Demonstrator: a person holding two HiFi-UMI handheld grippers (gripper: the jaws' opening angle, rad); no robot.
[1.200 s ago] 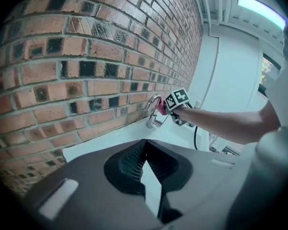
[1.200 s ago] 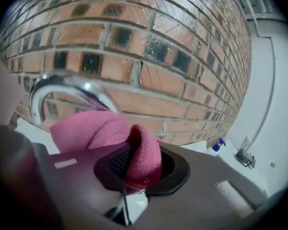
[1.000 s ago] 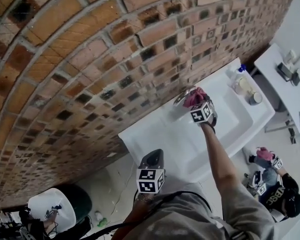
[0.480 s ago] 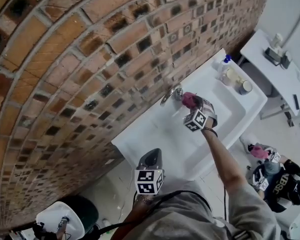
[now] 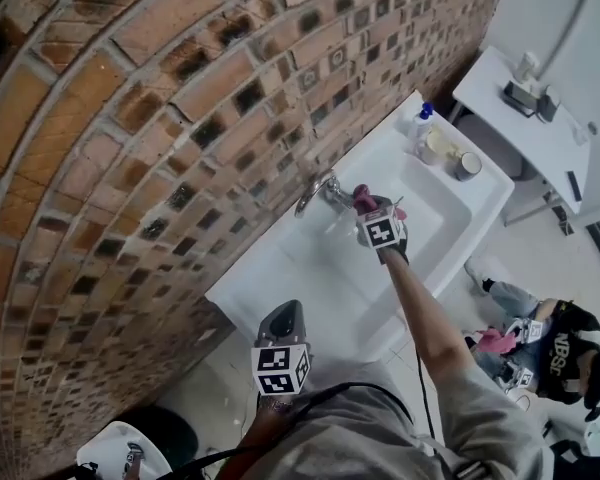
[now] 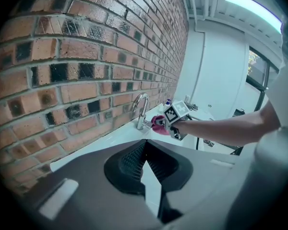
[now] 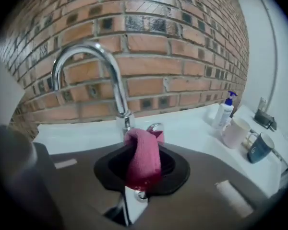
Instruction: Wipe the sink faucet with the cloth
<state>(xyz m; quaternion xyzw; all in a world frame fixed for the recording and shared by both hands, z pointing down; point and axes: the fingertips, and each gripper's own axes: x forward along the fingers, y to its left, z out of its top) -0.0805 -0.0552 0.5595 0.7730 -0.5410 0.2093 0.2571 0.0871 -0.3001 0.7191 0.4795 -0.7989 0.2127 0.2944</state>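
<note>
Cloth (image 7: 143, 158), pink, sits pinched between the right gripper's (image 7: 142, 172) jaws, just beside the faucet's (image 7: 111, 78) base at the sink's (image 5: 458, 220) far edge. The left gripper (image 6: 144, 161) hangs nearer, jaws pressed together, empty.

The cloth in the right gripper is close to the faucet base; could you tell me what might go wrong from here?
1. The right gripper pinches only a narrow fold of the pink cloth; rubbing against the faucet may pull it loose.
2. The cloth sits right beside the small chrome lever; a nudge there could turn the water on.
</note>
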